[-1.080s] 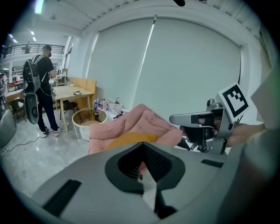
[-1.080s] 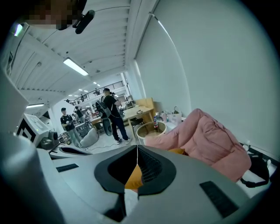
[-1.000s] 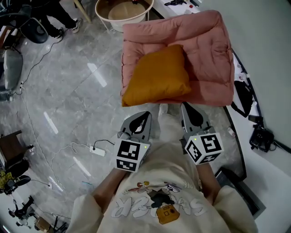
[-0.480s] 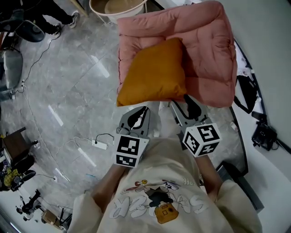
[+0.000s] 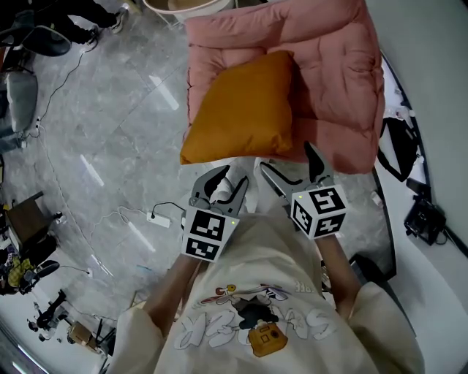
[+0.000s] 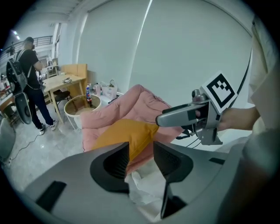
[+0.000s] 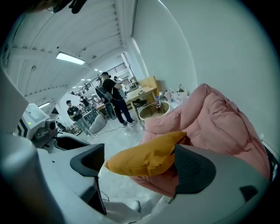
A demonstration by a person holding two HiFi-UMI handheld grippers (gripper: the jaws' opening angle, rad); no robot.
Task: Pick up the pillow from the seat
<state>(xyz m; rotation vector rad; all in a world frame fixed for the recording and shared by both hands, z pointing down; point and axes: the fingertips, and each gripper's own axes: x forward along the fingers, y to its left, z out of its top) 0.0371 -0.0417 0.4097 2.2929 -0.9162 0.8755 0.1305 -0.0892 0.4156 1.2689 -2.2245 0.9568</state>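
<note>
An orange pillow lies on the pink padded seat, its near corner hanging over the seat's front edge. My left gripper hovers just short of that corner, its jaws opening a little with nothing between them. My right gripper sits at the seat's front edge, its jaws opening wide and touching nothing. In the left gripper view the pillow shows beyond the narrow gap of the jaws. In the right gripper view the pillow lies ahead between the spread jaws, apart from both pads.
Grey marble floor with a white power strip and cables on the left. A round tub stands behind the seat. A black bag lies to the seat's right. People and a wooden table are farther back.
Both grippers have moved forward toward the pillow's near edge. The right jaws went from shut to widely spread, and the left jaws parted slightly.
</note>
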